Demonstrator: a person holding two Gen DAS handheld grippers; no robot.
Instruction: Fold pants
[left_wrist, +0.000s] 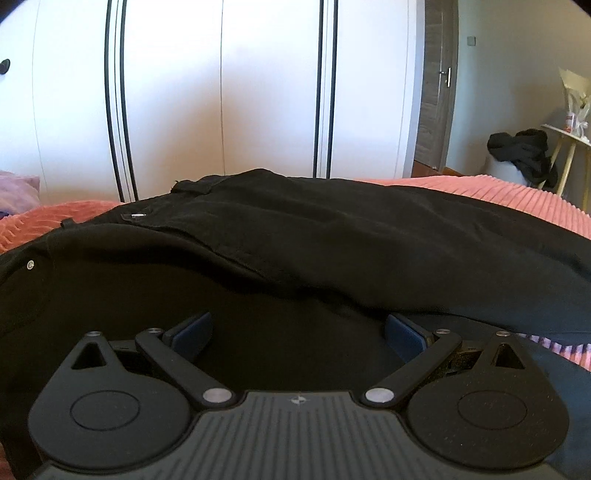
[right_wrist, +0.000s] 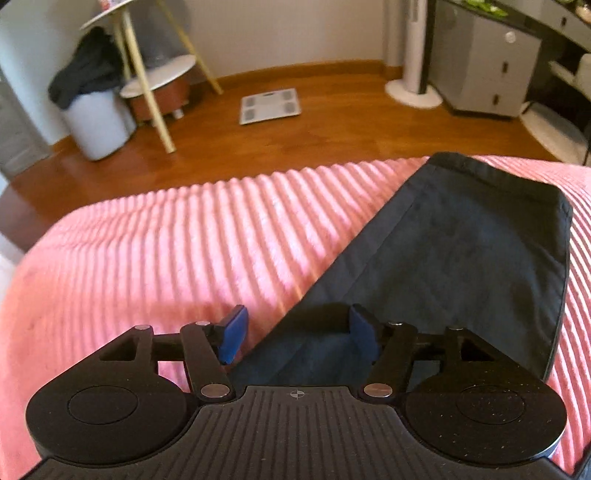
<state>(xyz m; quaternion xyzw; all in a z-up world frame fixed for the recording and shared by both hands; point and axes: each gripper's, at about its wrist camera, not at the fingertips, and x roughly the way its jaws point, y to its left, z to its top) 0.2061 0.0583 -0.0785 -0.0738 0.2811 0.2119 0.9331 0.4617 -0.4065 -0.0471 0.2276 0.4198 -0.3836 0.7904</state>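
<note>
Fingers, left gripper (left_wrist: 299, 330): blue pads (left_wrist: 192, 334) spread wide, nothing pinched; black cloth fills the gap beneath them, contact not determinable.

Fingers, right gripper (right_wrist: 297, 334): pads (right_wrist: 232, 334) apart, released. One pad stands over the pink bedspread (right_wrist: 147, 251), the other over the dark cloth; the leg's edge runs between them. No grasp shown.

Item, pants (left_wrist: 314, 236): black, laid across the bedspread. Waist end, with metal button (left_wrist: 138, 215) and a rivet (left_wrist: 30, 264), lies just ahead of the left gripper. Leg end (right_wrist: 461, 251) stretches away from the right gripper toward the far edge of the bedspread, hem squared off near that edge.

Container, white bin (right_wrist: 98, 125): on the wooden floor (right_wrist: 332, 125) beyond the bedspread; dark garment (right_wrist: 83, 70) heaped in and over its rim. Contents beneath not visible.

Container, grey drawer cabinet (right_wrist: 487, 62): beyond the bedspread, drawers closed, contents unseen.

Other, beyond the bedspread: two-tier stand with pale legs (right_wrist: 155, 74) beside the bin; bathroom scale (right_wrist: 269, 105) on the floor; white tower fan (right_wrist: 413, 48); white wardrobe (left_wrist: 221, 92) with dark vertical strips; door (left_wrist: 439, 85) with a handle.

Hard to make out: the pants beneath both gripper bodies are hidden; black folds near the left pads merge into shadow; the purple item (left_wrist: 16, 194) at the left edge of the left wrist view is cut off; items on the stand's upper tier are blurred.
</note>
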